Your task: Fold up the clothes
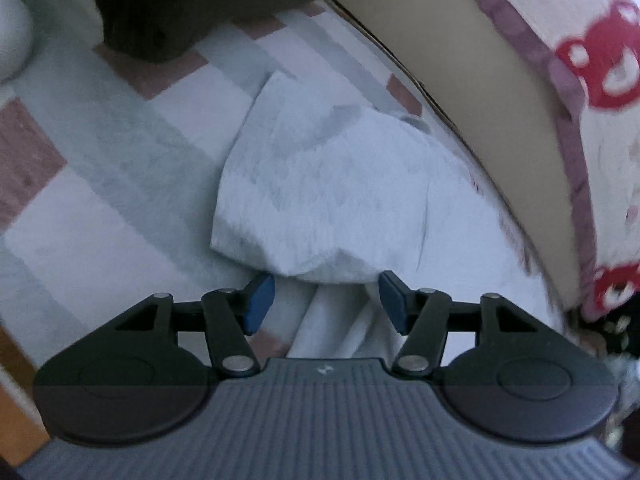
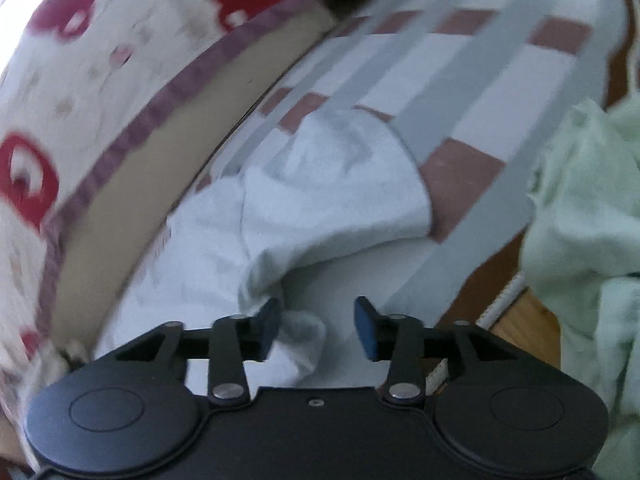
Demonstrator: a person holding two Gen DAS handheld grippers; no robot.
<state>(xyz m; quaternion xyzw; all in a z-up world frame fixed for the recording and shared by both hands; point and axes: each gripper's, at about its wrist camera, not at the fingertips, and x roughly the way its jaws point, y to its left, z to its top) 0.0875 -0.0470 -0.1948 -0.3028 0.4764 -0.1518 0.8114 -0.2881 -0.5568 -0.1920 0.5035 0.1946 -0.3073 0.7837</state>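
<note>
Home bedroom, checked bedsheet [image 1: 120, 184] in grey, white and pink, teddy-print blanket [image 1: 600, 80], loose clothes [image 2: 592, 208] nearby

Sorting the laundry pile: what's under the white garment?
The white garment lies on a checked sheet; whatever sits beneath its folds is covered.

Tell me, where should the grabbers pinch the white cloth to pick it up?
Probably at the white cloth's near edge, coming in from the near side. In the left wrist view its edge bulges up right ahead of the open left gripper. In the right wrist view a bunched fold lies between the open right gripper's fingers. Raised folds give the pads something to close on; the flat middle doesn't.
</note>
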